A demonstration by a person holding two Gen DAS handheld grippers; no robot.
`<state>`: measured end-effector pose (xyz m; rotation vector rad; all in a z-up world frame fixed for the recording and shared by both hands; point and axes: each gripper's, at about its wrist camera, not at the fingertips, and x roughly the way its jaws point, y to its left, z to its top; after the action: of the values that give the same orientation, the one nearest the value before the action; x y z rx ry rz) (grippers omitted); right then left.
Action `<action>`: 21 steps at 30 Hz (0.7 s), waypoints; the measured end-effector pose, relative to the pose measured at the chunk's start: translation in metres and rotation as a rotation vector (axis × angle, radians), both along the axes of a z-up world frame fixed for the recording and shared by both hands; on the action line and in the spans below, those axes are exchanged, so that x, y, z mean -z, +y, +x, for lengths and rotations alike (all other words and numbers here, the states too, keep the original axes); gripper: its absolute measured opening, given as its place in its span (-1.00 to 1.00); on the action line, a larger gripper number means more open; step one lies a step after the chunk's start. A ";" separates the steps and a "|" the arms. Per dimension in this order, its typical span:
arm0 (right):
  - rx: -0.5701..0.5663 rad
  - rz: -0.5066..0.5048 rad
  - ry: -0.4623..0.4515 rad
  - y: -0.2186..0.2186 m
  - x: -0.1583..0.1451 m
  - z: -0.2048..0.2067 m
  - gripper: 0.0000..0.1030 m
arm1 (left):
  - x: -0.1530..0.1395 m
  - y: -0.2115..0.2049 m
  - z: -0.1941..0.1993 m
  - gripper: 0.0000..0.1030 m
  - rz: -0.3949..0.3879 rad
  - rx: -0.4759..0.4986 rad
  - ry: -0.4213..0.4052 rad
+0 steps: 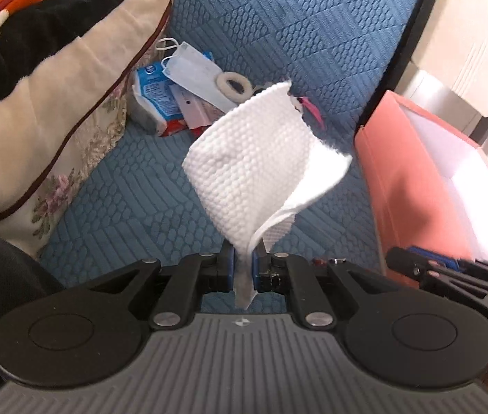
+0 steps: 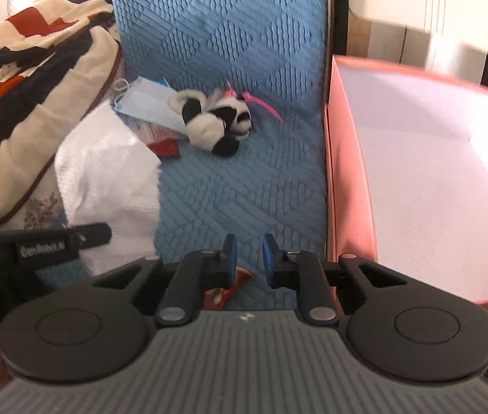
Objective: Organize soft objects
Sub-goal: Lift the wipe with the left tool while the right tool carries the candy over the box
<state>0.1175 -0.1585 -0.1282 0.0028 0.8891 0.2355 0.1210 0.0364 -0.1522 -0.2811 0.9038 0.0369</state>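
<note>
a white cloth (image 1: 261, 162) is clamped between the fingers of the left gripper (image 1: 243, 269), one corner pinched and the rest standing up and curling above the blue quilted bed (image 1: 140, 189). the same cloth (image 2: 109, 176) is seen at the left in the right wrist view, beside the left gripper's black body (image 2: 37, 245). the right gripper (image 2: 249, 257) is held over the bed with its blue-padded fingers apart and nothing between them; a red wrapper (image 2: 226, 288) lies just beneath them. a pink box (image 2: 416, 172) stands open along the bed's right edge, its pale inside bare. farther back, near the bed's far side, a black-and-white plush (image 2: 218, 120) with a pink ribbon lies next to a blue mask (image 2: 147, 103), a blue-and-white packet (image 1: 156, 93) and a white ring (image 1: 233, 82). a folded blanket (image 1: 37, 51) in cream, black and red is piled along the left edge.
</note>
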 end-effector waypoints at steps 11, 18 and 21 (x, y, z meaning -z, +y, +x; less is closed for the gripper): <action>-0.084 0.064 -0.017 0.003 0.018 -0.014 -0.59 | 0.009 0.005 0.001 -0.77 -0.004 -0.011 0.006; -0.065 0.082 0.027 0.018 0.043 -0.012 -0.42 | 0.019 0.009 0.000 -0.77 -0.014 -0.017 0.013; -0.038 0.069 0.031 0.019 0.049 -0.009 -0.19 | 0.021 0.009 0.000 -0.77 -0.017 -0.014 0.013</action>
<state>0.1081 -0.1399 -0.1773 0.0537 0.9124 0.3020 0.1207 0.0458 -0.1735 -0.3035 0.9158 0.0437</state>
